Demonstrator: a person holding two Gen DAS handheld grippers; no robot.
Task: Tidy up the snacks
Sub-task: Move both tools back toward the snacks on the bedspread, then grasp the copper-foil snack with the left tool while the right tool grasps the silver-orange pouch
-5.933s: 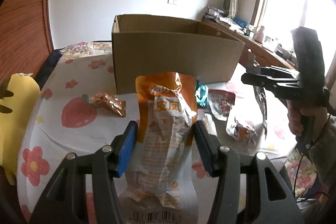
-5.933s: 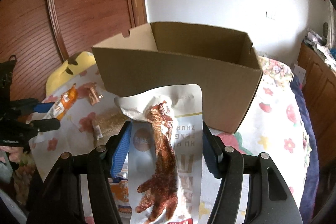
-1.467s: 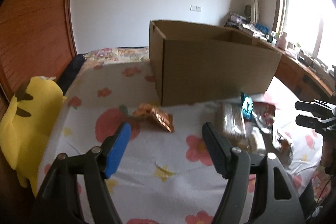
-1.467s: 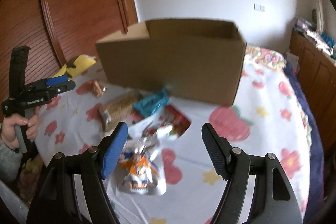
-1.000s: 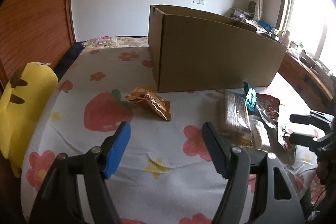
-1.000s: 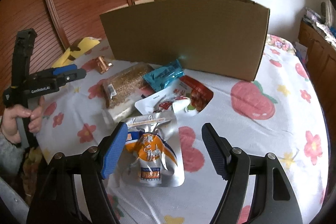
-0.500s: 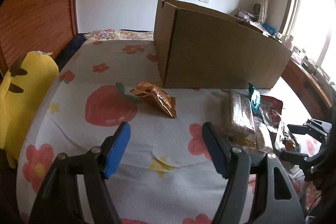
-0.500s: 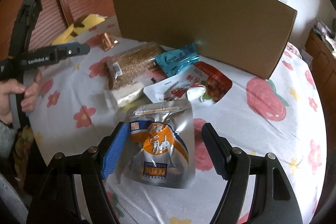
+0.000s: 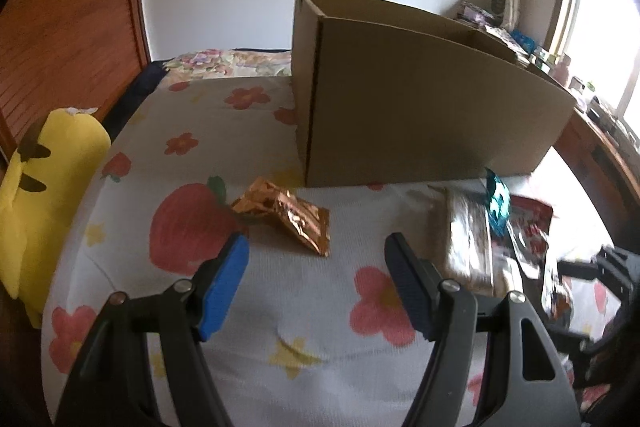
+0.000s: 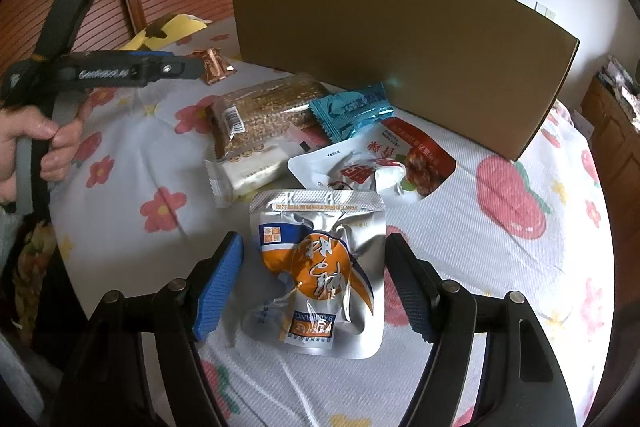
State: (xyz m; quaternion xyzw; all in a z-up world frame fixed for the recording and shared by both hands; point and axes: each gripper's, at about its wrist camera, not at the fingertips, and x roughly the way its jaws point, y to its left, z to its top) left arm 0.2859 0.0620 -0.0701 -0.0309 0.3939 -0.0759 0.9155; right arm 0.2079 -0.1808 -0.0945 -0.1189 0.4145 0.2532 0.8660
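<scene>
Floral bedspread (image 10: 500, 247): both grippers gape empty; silver pouch (image 10: 320, 267) between right gripper (image 10: 314, 283) jaws

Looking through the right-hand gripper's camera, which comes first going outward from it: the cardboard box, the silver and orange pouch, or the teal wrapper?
1. The silver and orange pouch, flat on the cloth between the open right gripper fingers.
2. The teal wrapper, farther back, just in front of the box.
3. The cardboard box, standing behind all the snacks.

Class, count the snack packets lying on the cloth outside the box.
6: copper packet alone left; brown bar pack, white bar, teal packet, red pouch clustered; silver pouch nearest. Others may be hidden.
</scene>
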